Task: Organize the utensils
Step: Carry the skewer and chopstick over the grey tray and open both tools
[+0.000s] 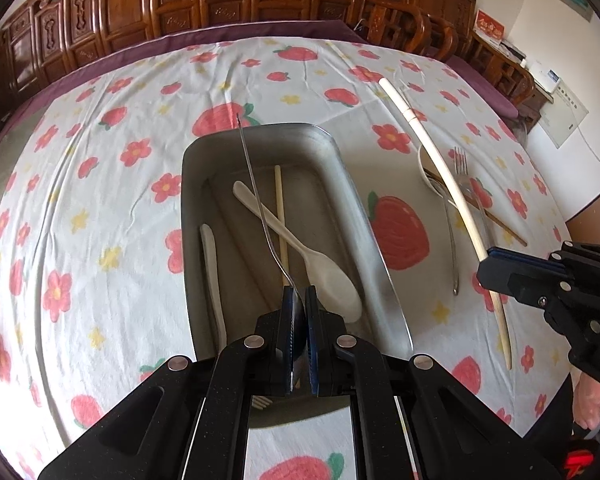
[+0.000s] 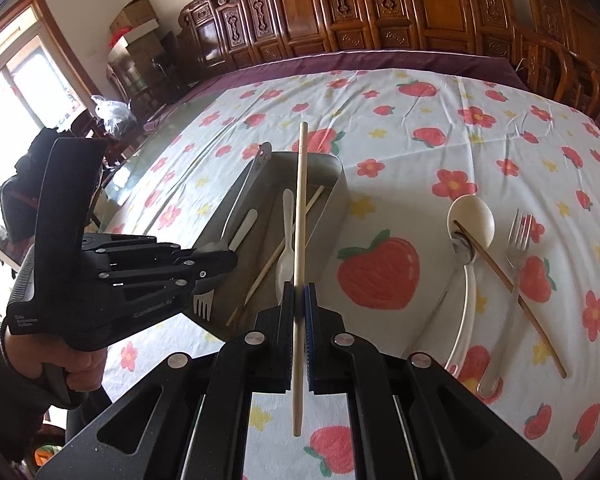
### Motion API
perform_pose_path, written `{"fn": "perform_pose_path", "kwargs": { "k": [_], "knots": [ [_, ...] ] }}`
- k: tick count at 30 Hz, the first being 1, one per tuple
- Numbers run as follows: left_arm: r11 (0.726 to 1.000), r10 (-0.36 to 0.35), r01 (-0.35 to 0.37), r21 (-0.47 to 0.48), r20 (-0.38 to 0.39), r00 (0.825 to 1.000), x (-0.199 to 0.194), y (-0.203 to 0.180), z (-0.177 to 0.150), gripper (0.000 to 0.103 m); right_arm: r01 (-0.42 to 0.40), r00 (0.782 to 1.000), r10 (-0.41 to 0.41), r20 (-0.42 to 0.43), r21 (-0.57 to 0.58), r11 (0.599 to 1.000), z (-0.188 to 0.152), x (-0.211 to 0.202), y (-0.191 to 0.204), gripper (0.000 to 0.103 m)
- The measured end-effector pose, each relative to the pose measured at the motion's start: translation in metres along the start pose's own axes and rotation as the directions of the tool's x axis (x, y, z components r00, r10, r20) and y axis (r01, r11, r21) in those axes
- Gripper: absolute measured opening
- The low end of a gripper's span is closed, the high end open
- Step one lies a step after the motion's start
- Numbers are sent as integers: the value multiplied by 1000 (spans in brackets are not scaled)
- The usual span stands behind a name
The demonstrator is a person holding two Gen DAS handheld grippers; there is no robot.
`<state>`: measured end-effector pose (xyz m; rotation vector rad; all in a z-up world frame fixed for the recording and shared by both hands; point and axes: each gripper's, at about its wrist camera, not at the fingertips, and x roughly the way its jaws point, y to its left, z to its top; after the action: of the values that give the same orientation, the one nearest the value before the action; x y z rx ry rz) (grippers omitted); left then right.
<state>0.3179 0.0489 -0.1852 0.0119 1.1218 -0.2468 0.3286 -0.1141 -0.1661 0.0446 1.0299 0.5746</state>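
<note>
The left gripper (image 1: 299,300) has its fingers pinched on a metal fork (image 1: 260,200), held near the tine end; the thin handle rises up and away over the metal tray (image 1: 380,256). The tines hang below the fingers, seen in the right wrist view just over the tray's near end.

The right gripper (image 2: 299,300) has its fingers pinched on a pale chopstick (image 2: 299,240), gripped partway along, both ends sticking out. It is held above the tablecloth (image 1: 100,184), just right of the tray.

Inside the tray lie a white plastic spoon (image 1: 300,240), a pale flat utensil handle (image 1: 212,276) along the left wall, and a single wooden chopstick (image 1: 279,208) crossing under the spoon.

On the cloth well to the right of the tray: a white ladle (image 2: 470,232), a second metal fork (image 2: 514,256), and a dark wooden chopstick (image 2: 508,296) lying across them. A metal utensil lies partly under the ladle; what kind, I cannot tell.
</note>
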Motion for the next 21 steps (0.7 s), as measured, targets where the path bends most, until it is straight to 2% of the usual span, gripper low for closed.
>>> {"fn": "perform_pose_path", "kwargs": {
  "k": [10, 21],
  "knots": [
    [999, 3, -1, -47, 52, 999, -18, 18, 2, 7, -14, 1000, 14, -14, 1, 1000, 9, 15, 9, 6],
    [994, 50, -39, -104, 108, 993, -54, 52, -9, 8, -90, 996, 91, -22, 49, 995, 37, 56, 34, 6]
  ]
}}
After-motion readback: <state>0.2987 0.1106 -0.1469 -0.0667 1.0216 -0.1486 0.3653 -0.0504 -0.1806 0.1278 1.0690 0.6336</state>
